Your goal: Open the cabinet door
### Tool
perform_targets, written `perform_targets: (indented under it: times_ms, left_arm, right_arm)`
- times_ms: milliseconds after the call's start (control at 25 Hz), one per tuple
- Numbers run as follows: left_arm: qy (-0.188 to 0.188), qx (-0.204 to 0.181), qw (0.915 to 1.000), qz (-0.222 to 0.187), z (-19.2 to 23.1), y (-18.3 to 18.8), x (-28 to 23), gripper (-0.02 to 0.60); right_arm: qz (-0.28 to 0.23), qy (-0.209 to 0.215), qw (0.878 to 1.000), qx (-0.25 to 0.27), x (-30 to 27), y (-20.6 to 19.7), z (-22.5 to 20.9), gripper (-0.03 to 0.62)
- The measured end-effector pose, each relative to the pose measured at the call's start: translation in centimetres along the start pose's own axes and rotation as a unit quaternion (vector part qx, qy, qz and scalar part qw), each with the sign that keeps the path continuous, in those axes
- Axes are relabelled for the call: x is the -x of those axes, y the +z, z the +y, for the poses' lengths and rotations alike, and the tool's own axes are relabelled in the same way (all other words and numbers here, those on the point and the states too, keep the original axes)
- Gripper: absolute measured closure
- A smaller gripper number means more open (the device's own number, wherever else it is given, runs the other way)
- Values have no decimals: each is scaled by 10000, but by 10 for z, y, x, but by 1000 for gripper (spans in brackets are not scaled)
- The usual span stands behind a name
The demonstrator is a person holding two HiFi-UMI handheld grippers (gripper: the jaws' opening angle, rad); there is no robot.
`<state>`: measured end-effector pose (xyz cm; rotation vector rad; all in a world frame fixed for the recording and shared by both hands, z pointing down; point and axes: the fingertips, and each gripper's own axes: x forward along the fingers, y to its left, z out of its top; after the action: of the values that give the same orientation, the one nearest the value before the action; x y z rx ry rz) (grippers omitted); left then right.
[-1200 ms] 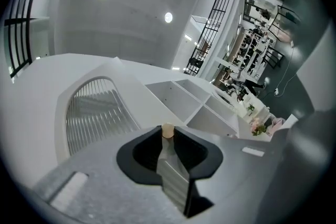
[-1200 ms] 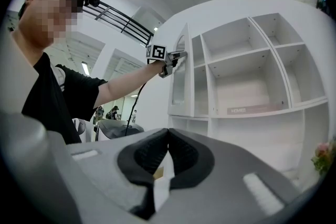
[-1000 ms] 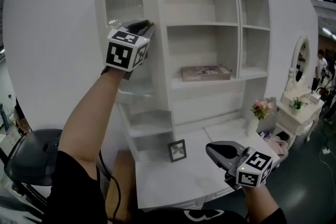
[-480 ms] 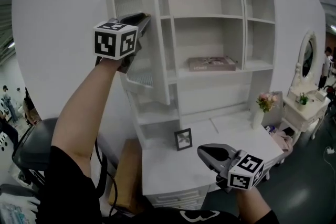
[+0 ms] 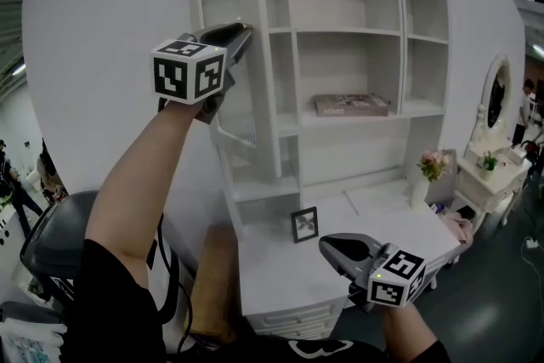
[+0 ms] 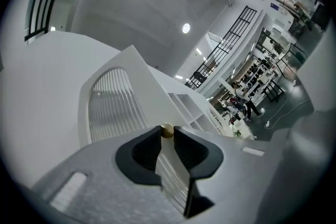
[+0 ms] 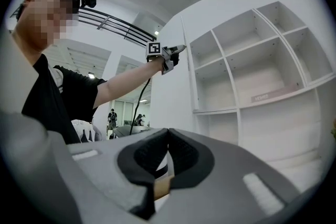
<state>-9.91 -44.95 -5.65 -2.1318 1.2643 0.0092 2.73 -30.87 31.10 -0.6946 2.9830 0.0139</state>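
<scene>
The white cabinet door point(image 5: 255, 123), with an arched ribbed-glass panel point(image 6: 113, 107), stands swung well out from the shelf unit point(image 5: 340, 55). My left gripper point(image 5: 246, 31) is raised at the door's free edge, shut on the door's small gold knob point(image 6: 167, 130), which sits pinched between the black pads. In the right gripper view the left gripper point(image 7: 178, 50) shows at the door's edge on an outstretched arm. My right gripper point(image 5: 327, 244) hangs low over the white desk point(image 5: 280, 276); its jaws point(image 7: 168, 134) meet with nothing between them.
A flat book point(image 5: 350, 104) lies on a middle shelf. A small picture frame point(image 5: 304, 224) stands on the desk, and a vase of flowers point(image 5: 422, 174) at its right end. A dressing table with mirror point(image 5: 489, 174) is at far right, a black chair point(image 5: 59, 242) at lower left.
The door has swung further out from the shelves, drawn by my left gripper on its knob. The right gripper has drifted a little left and stayed shut.
</scene>
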Motion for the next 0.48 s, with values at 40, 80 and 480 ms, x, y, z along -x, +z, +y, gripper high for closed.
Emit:
perform_targets:
  times_ms: [40,80,480]
  left_arm:
    - [-42,0,10000,-24,2,2,4,503]
    - [-78,12,10000,-44,4,3,7,503]
    - [-280,258,9991,-203,28,10,59,495]
  right_arm:
    - [-4,-4,10000,10,-5,2,4,594]
    - [-8,3,10000,25,-10,3,9,593]
    - [51,21,9999,149,-43,12,61,594]
